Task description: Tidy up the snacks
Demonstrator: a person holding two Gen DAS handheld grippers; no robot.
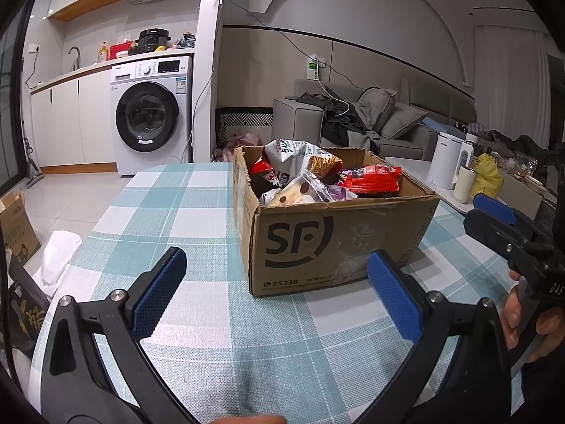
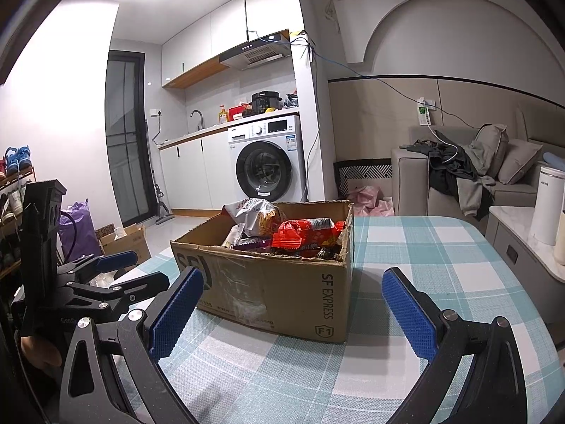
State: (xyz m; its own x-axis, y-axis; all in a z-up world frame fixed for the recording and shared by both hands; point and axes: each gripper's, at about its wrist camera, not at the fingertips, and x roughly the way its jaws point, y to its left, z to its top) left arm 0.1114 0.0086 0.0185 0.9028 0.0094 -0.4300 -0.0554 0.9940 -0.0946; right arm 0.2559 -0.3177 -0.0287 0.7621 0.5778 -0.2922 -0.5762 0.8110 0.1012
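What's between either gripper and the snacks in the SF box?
Only the cardboard box wall. Left gripper and right gripper both sit open and low over bare tablecloth, facing the box sides. The snacks lie inside, open-topped, so an approach over the rim looks clear.

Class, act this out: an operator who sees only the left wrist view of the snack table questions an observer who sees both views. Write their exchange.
Operator: What stands beyond my frame's left edge?
Observer: A wooden shoe rack with blue shoes on top.
Operator: Anything nearer the table on that side?
Observer: A purple plastic bag, just behind the open left tool.
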